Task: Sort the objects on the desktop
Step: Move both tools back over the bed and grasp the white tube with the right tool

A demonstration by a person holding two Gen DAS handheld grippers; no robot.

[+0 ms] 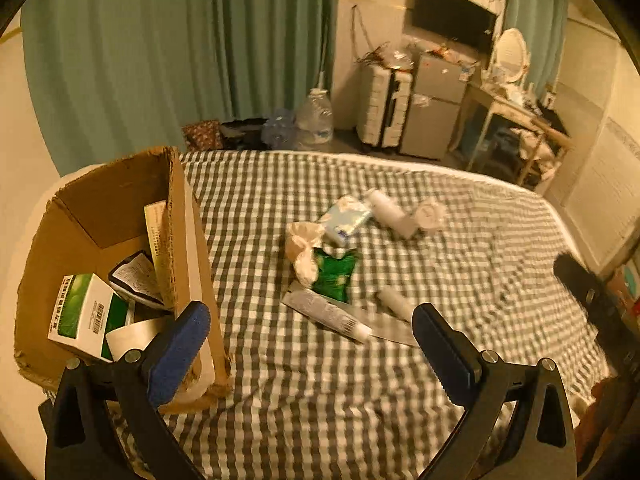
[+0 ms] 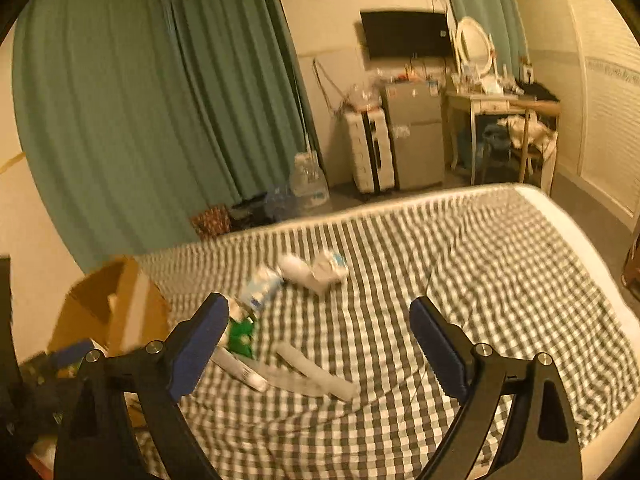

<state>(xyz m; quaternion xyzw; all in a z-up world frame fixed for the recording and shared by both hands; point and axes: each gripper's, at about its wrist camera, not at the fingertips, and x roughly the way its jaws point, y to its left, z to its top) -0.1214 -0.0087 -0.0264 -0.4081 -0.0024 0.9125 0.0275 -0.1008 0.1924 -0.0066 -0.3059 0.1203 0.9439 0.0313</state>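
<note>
Loose items lie on the checked bedsheet (image 1: 460,280): a grey tube (image 1: 326,314), a green packet (image 1: 334,274), a crumpled cream wrapper (image 1: 302,248), a tissue pack (image 1: 346,216), a white bottle (image 1: 390,212) and a small white cylinder (image 1: 396,302). My left gripper (image 1: 312,344) is open and empty, near the tube, beside the cardboard box (image 1: 80,216), which holds a green-and-white carton (image 1: 86,316) and other items. My right gripper (image 2: 320,342) is open and empty above the white cylinder (image 2: 316,372). The tube (image 2: 240,368) and the box (image 2: 108,308) also show there.
Green curtains (image 1: 160,52) hang behind the bed. Beyond its far edge stand water bottles (image 1: 316,118), a white suitcase (image 1: 384,108), a small fridge (image 1: 434,108) and a cluttered desk (image 1: 516,116). The right gripper's black body (image 1: 592,300) shows at the right of the left wrist view.
</note>
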